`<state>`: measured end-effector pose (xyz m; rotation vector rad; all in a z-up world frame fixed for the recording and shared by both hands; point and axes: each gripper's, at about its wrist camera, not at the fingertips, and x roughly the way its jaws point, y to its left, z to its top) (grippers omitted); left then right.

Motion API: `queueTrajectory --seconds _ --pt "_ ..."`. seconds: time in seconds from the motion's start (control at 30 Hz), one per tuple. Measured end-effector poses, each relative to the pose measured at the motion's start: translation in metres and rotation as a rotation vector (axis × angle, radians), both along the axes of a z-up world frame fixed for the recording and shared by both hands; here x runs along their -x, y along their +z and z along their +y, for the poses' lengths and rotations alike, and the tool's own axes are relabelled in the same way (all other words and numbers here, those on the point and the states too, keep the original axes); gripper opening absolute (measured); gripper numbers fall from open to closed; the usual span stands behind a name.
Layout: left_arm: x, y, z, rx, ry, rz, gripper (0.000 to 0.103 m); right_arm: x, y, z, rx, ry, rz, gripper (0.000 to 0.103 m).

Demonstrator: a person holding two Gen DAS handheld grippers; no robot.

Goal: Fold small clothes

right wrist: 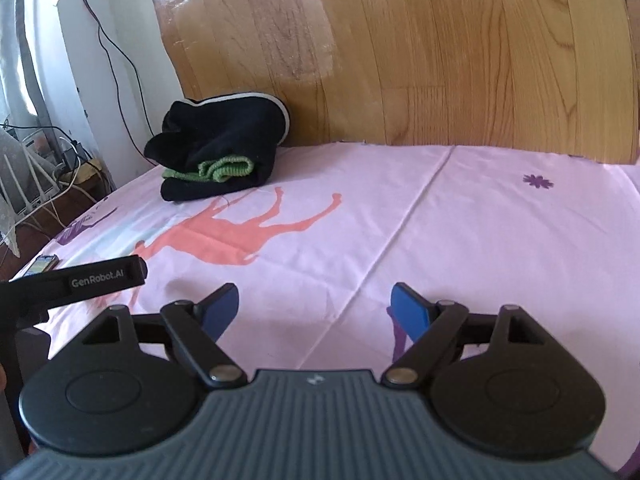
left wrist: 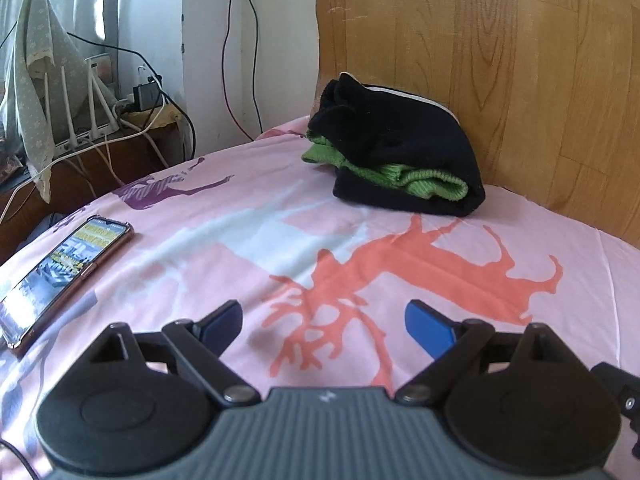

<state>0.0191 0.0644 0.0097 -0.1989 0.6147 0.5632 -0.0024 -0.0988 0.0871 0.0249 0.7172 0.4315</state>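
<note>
Ahead of my left gripper: black garment looks soft matt fleece; green piece tucked in it is ribbed knit. Bed sheet under both grippers is smooth matt printed cotton-like cloth. Headboard beyond the right gripper is glossy wood-grain. Phone at far left has glossy screen. Gripper bodies matt plastic, pivots metal.
</note>
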Motion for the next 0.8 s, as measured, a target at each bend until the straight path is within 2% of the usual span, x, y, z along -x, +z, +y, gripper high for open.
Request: queueTrajectory --seconds 0.1,0.23,0.33,0.8 --pt "0.0013 0.0005 -0.0004 -0.004 -0.003 -0.011 0.092 0.0014 -0.0002 0.0028 0.015 0.005 -0.007 0.088" --pt "0.0041 0.0026 -0.0050 -0.036 -0.003 -0.035 0.100 0.0011 -0.0006 0.0064 0.041 0.007 -0.013 0.091" --pt "0.0038 0.0034 -0.0074 -0.052 -0.011 -0.039 0.102 0.0012 -0.0010 0.0089 0.058 0.011 -0.015 0.092" --pt "0.0023 0.0028 -0.0053 -0.032 -0.015 -0.041 0.103 -0.0002 -0.0028 0.0091 0.066 0.003 -0.001 0.094"
